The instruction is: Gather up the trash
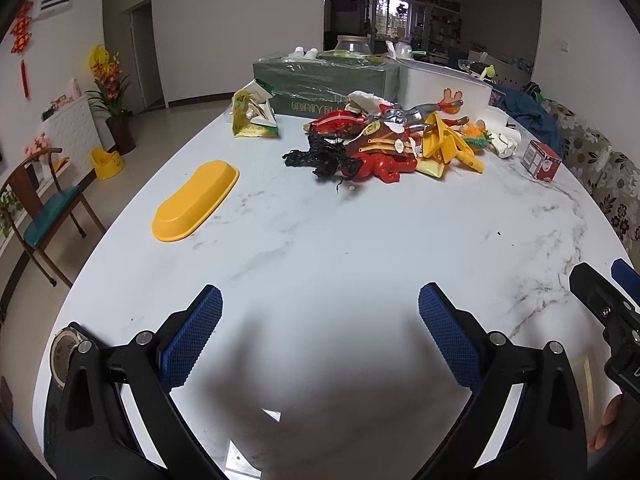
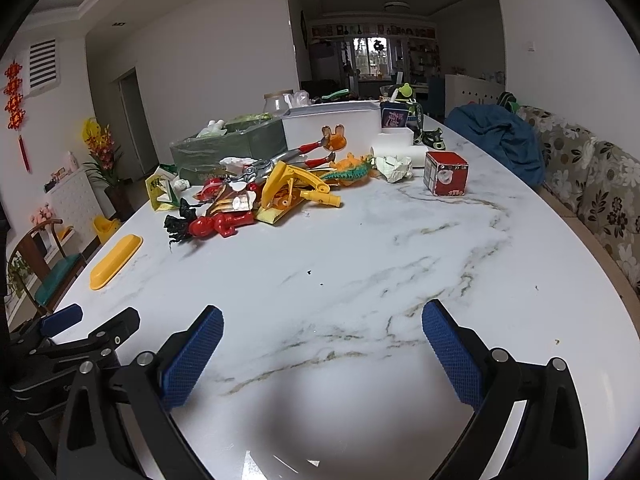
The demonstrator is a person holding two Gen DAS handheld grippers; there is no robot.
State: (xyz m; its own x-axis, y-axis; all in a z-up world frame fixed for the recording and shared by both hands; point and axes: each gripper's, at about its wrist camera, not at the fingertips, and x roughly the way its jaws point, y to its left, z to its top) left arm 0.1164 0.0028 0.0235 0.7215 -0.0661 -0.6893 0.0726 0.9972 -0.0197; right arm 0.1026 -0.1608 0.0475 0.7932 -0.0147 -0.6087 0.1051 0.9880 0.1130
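Both claws low over the near edge of the table (image 2: pixel 400 264), side by side, empty. Left claw (image 1: pixel 320 332) spread wide; right claw (image 2: pixel 322 344) spread wide too. Trash well ahead of both: crumpled paper (image 2: pixel 394 168) ahead and slightly right of the right claw, just beside the red box (image 2: pixel 446 174); black scrap (image 1: pixel 320 158) straight ahead of the left claw, long axis crosswise, touching the toy pile (image 1: pixel 400 140); torn yellow packet (image 1: pixel 254 114) farther, ahead-left. Probably right claw nearer the paper, left nearer the scrap. Forward reach needed.
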